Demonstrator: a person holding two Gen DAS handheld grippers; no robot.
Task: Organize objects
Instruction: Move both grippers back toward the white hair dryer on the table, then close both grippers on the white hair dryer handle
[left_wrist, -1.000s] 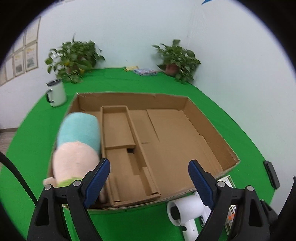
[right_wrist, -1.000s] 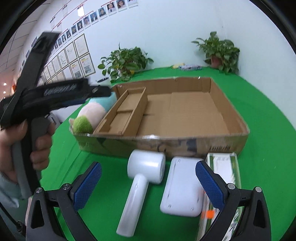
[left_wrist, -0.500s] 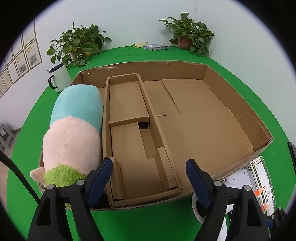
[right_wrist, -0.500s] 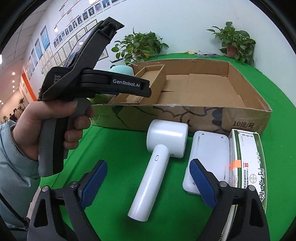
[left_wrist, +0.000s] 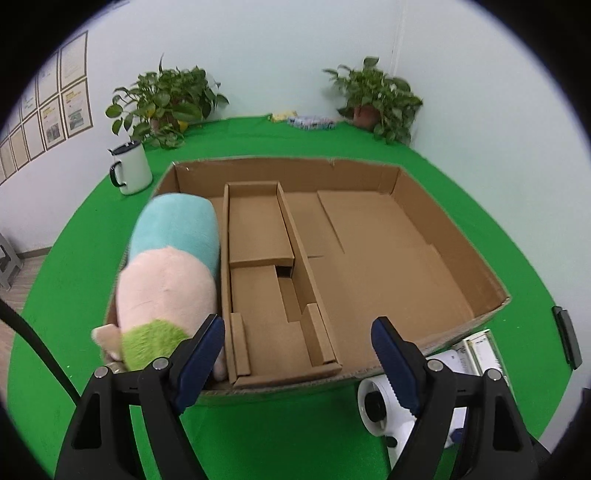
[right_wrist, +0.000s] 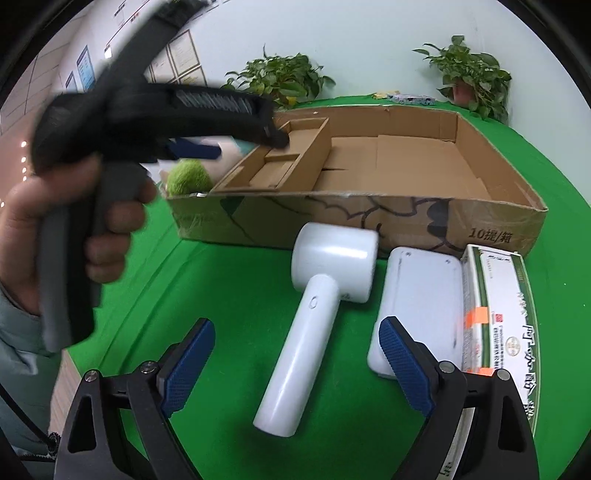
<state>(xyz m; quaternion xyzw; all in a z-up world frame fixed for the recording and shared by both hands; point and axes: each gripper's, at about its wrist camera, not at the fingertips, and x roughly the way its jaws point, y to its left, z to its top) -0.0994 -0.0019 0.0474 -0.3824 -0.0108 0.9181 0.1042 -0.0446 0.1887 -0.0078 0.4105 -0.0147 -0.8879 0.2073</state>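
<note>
A shallow cardboard box (left_wrist: 461, 236) with inner dividers lies on the green table. A plush toy (left_wrist: 173, 266), turquoise, pink and green, fills its left compartment. My left gripper (left_wrist: 297, 350) hovers open over the box's near edge, its left pad beside the toy's green end and nothing between the jaws. In front of the box lie a white hammer-shaped device (right_wrist: 321, 295), a flat white device (right_wrist: 421, 291) and a green-and-white carton (right_wrist: 498, 314). My right gripper (right_wrist: 295, 350) hangs open above the white device's handle.
A person's hand (right_wrist: 74, 229) holds the left gripper's handle at the left of the right wrist view. A white mug (left_wrist: 131, 171) stands left of the box. Two potted plants (left_wrist: 166, 99) line the back wall. A black object (left_wrist: 565, 339) lies at the table's right edge.
The left gripper has pulled back from the box, which looks smaller now. The right gripper has sunk toward the white device and its jaws have narrowed a little.
</note>
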